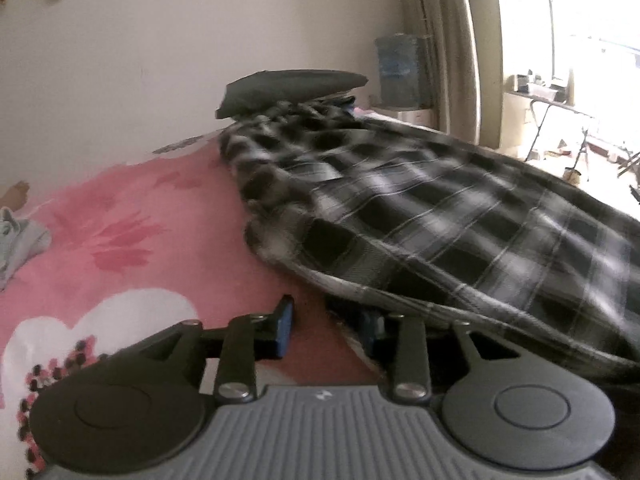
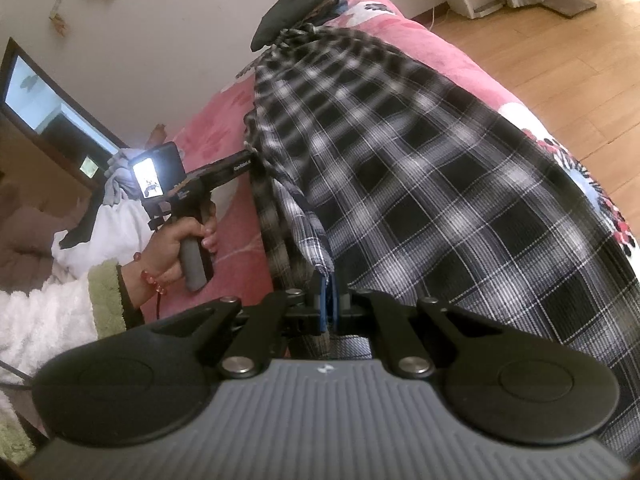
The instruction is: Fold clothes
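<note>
A black-and-white plaid shirt [image 1: 440, 216] lies spread over a pink flowered bed cover [image 1: 120, 248]. My left gripper [image 1: 328, 328] is open at the shirt's near hem. Its left fingertip [image 1: 284, 326] rests over the bare cover, and the hem drapes over the right one. In the right wrist view my right gripper [image 2: 329, 300] is shut on a folded edge of the plaid shirt [image 2: 440, 184], which hangs lifted from the jaws. A hand holds the left gripper's handle [image 2: 194, 248] at the shirt's far side, where the cloth hides its fingertips.
A folded black garment [image 1: 288, 88] sits on other clothes at the bed's far end. Light clothes [image 2: 112, 232] are piled at the left. A water dispenser [image 1: 400, 72] stands by the bright window. The wooden floor [image 2: 560, 40] lies beyond the bed's right edge, and a screen [image 2: 48, 96] is at the left.
</note>
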The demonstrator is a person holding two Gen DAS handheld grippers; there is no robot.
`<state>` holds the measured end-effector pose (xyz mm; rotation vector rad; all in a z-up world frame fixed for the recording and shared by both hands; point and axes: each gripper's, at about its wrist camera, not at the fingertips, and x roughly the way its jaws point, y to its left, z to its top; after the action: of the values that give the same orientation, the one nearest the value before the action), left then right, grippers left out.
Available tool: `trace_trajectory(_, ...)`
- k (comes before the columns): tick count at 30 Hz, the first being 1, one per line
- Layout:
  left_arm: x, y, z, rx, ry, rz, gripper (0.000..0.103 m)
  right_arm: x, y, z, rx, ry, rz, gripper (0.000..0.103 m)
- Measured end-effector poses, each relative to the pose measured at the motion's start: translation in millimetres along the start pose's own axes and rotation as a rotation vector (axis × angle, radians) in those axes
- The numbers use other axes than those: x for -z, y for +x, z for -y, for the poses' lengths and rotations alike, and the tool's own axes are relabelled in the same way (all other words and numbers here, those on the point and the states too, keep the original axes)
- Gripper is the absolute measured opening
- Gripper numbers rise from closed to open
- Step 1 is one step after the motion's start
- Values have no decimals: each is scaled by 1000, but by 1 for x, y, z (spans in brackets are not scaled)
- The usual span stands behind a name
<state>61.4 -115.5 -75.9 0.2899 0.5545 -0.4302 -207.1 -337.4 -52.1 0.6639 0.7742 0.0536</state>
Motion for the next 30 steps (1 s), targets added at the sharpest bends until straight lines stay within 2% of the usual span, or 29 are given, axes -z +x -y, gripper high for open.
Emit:
trace_trajectory(7,6,-20,-7,-113,66,-48,40,3,3,0,-6,-2,5,2)
trace_trajectory(9,8,-26,-9,-146,84,-62,37,3,4,-1,-12,-10,3,2)
trace_trajectory(14,18,-58,-23,-164,75,-64,36,5,9,-4,-23,-45,-20,3)
trace_trajectory(15,20,-71,-22,-141,81,-45,35,5,11,-5,-25,-54,-28,3)
trace_trajectory(18,29,-111,-2,25,167,23,35,8,16,-9,-23,-89,-46,4)
trace_trajectory(21,44,-148,36,270,317,55,37,11,18,-10,-19,-106,-53,4)
trace_trajectory(24,57,-178,71,501,416,67,37,12,20,-8,-7,-107,-52,4)
trace_trajectory(27,66,-196,94,684,483,45,37,14,20,-5,7,-108,-47,4)
trace_trajectory(29,73,-205,104,815,536,-14,35,14,19,-3,13,-110,-40,4)
trace_trajectory(30,77,-210,107,891,552,-61,30,14,18,-2,16,-110,-36,4)
